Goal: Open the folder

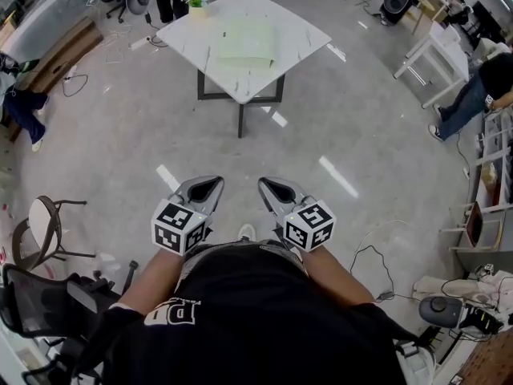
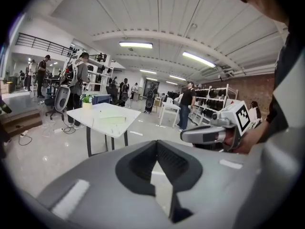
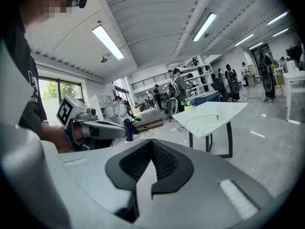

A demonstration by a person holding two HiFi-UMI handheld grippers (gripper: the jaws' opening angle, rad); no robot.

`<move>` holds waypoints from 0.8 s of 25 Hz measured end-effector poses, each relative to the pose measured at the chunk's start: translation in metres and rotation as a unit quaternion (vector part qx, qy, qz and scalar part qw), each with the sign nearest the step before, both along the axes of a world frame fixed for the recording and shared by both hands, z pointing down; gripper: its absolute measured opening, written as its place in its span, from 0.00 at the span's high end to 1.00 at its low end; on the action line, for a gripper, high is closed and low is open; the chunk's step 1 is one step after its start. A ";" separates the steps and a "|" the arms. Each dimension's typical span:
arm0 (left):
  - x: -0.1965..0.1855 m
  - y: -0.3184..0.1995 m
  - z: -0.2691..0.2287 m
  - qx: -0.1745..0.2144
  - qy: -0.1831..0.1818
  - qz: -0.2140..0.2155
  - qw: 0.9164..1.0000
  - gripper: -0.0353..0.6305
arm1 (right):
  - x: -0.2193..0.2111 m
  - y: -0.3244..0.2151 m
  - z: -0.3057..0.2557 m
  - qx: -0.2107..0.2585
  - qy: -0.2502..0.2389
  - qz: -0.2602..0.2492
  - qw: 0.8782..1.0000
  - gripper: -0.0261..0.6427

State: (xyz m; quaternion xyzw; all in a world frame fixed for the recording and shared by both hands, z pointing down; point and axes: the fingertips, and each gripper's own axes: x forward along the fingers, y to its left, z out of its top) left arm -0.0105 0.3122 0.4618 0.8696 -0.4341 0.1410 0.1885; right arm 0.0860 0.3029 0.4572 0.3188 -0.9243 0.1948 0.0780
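A pale green folder (image 1: 245, 42) lies shut on the white marble-top table (image 1: 300, 32), far ahead of me across the floor. It also shows in the left gripper view as a flat folder (image 2: 112, 120) and in the right gripper view as the same folder (image 3: 208, 119). Both grippers are held close to my body, well short of the table. The left gripper (image 1: 216, 181) is shut with nothing in it, and so is the right gripper (image 1: 264, 183). Each gripper view shows its own jaw tips touching: the left gripper (image 2: 156, 144), the right gripper (image 3: 152, 142).
A small potted plant (image 1: 197, 0) stands at the table's far left corner. A round-seat chair (image 1: 46, 224) and a black office chair (image 1: 36, 299) are at my left. Cables (image 1: 373, 255) lie on the floor at right. A person (image 1: 479, 95) bends by white tables (image 1: 437, 50).
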 end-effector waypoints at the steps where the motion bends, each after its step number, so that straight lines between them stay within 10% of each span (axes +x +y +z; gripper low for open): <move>1: 0.002 -0.005 -0.001 0.001 -0.001 -0.003 1.000 0.86 | 0.001 -0.004 0.001 0.000 0.000 -0.004 1.000 0.96; 20: 0.037 -0.074 -0.002 -0.011 -0.028 0.002 1.000 0.86 | 0.039 -0.066 0.012 -0.024 -0.009 -0.008 1.000 0.96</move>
